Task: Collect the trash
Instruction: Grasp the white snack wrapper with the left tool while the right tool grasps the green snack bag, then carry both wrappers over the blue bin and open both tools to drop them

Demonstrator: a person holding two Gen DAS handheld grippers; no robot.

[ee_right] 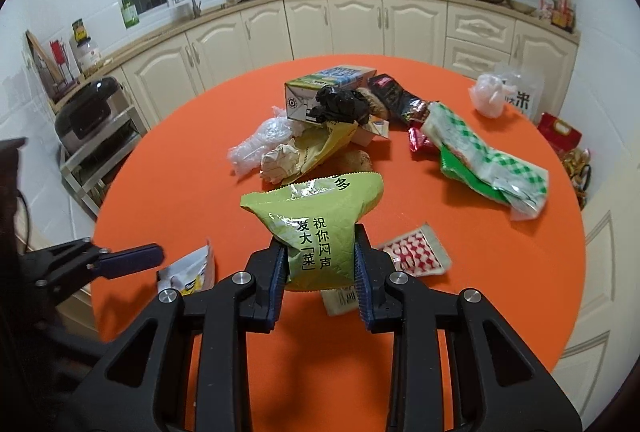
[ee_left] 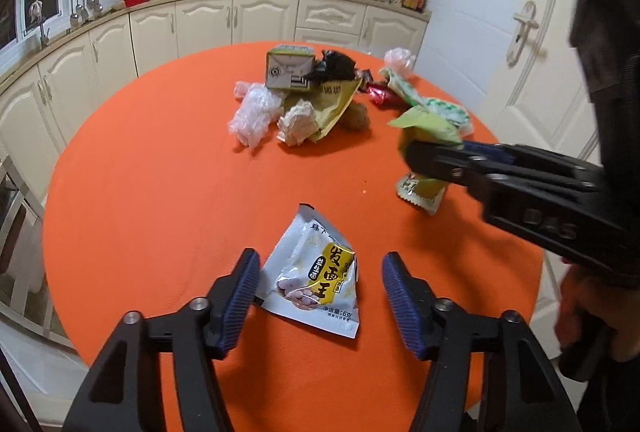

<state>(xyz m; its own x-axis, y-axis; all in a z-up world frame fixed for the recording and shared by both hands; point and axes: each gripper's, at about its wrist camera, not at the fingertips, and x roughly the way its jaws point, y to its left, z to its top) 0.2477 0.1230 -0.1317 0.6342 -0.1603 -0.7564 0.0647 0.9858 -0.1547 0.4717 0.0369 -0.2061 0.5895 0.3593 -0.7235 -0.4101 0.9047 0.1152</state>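
Right tongs [ee_right: 320,268] pinching green packet [ee_right: 320,224] — long axis upright; left tongs [ee_left: 316,300] spread around white sachet [ee_left: 316,280].

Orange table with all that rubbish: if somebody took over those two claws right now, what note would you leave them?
Right claw: shut on the green snack bag, lifted off the orange table.
Left claw: open, the white sachet lying loose between its pads.
Done: one bag gripped; no bin in view.
Left: the sachet, red-patterned packet, checked wrapper, and the far heap around the carton.
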